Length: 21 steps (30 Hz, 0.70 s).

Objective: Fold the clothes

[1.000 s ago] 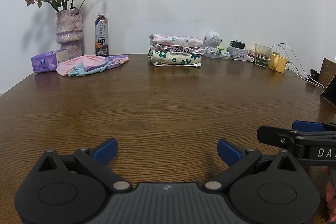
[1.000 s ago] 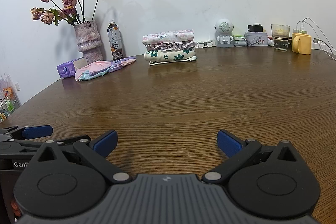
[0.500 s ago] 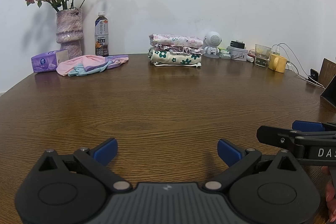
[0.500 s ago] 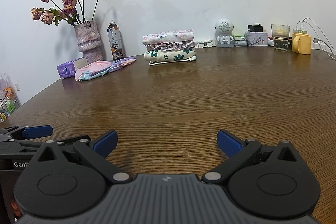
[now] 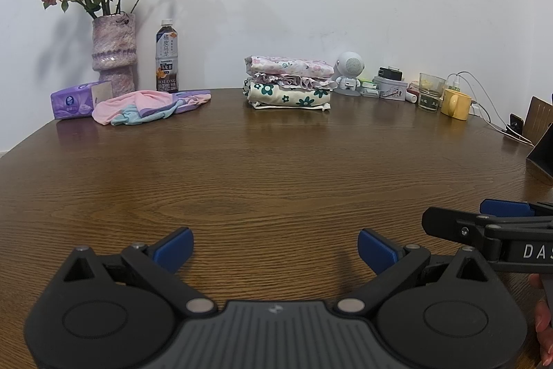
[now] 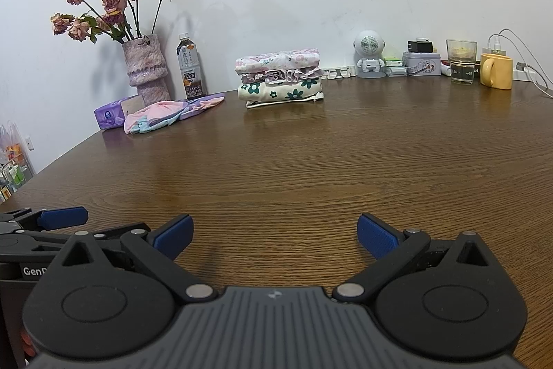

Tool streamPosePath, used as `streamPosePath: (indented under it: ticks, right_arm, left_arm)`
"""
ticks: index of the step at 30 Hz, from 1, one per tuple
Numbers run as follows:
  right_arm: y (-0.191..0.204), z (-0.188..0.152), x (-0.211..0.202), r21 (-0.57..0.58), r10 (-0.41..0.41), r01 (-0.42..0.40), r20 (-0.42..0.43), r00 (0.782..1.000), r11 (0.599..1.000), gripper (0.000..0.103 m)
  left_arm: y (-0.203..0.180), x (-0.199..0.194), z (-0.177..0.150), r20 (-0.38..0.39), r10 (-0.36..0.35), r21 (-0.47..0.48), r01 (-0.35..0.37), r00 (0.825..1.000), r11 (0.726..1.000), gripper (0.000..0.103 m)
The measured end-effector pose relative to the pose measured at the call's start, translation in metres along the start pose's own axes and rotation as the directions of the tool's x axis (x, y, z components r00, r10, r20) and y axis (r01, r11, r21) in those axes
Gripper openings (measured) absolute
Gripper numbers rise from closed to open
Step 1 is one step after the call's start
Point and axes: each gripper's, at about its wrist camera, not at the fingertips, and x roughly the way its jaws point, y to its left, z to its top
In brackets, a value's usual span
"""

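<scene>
Both my left gripper [image 5: 274,248] and right gripper [image 6: 274,236] gape empty; unfolded pink garment [image 5: 148,108] lies far ahead-left of fingers, so a reach risks toppling the bottle [image 5: 167,57].

The left gripper [image 5: 274,248] is held low and level, its jaws spread wide with nothing between the blue pads [image 5: 172,248]. The right gripper [image 6: 273,236] is held the same way, jaws fully apart and empty, blue pads [image 6: 376,236] facing each other across the gap. The two are kept side by side: the right gripper is seen just off the left one's right flank, and the left just off the right one's left flank. Part of a hand [image 5: 542,317] is glimpsed behind the right gripper's body.
</scene>
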Motion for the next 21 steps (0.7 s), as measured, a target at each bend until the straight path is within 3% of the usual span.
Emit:
streamPosePath:
  ticks: [21]
  right_arm:
    - [-0.0009,0.0004,0.0003,0.002,0.002,-0.002,-0.001,1.0,1.0,0.103]
  left_arm:
    - [-0.0006,0.0003,-0.0009,-0.003,-0.006,-0.003,0.006,1.0,1.0,0.102]
